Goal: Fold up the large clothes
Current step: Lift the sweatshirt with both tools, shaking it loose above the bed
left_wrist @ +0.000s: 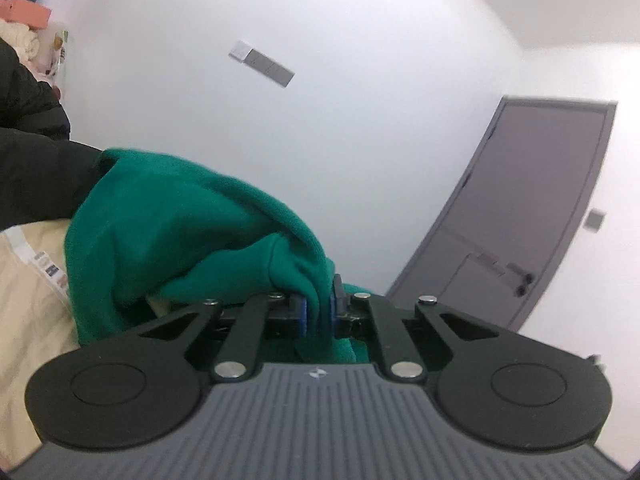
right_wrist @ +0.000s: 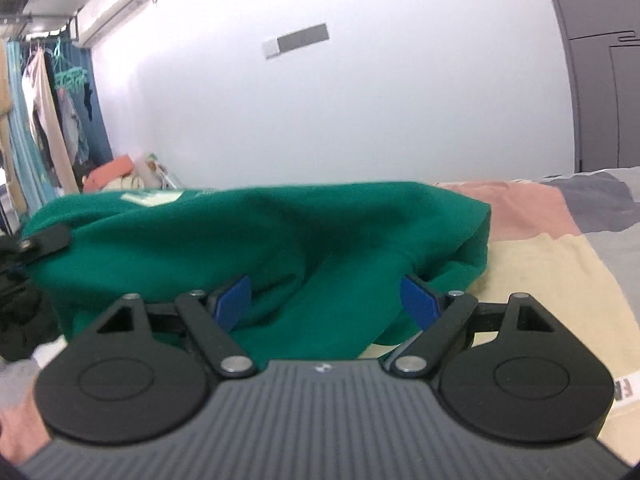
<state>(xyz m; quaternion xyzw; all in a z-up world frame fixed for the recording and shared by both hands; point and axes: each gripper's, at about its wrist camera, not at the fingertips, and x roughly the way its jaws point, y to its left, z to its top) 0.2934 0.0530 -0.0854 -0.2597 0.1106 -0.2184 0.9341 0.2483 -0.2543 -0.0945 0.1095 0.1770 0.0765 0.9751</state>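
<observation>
1. Left wrist view: the left tongs (left_wrist: 319,314) are clamped on a fold of the green garment (left_wrist: 176,232), whose cloth is pinched between the 2 blue pads (left_wrist: 303,315). The rest of the garment bulges up and to the left of the tongs, over a cream bedspread (left_wrist: 28,300). A grey door (left_wrist: 532,208) stands to the right.

2. Right wrist view: the right tongs (right_wrist: 327,304) stand wide apart, with the green garment (right_wrist: 256,232) lying between and ahead of them; the pads (right_wrist: 234,302) do not press it. Cream and pink bedding (right_wrist: 532,264) lies to the right.
</observation>
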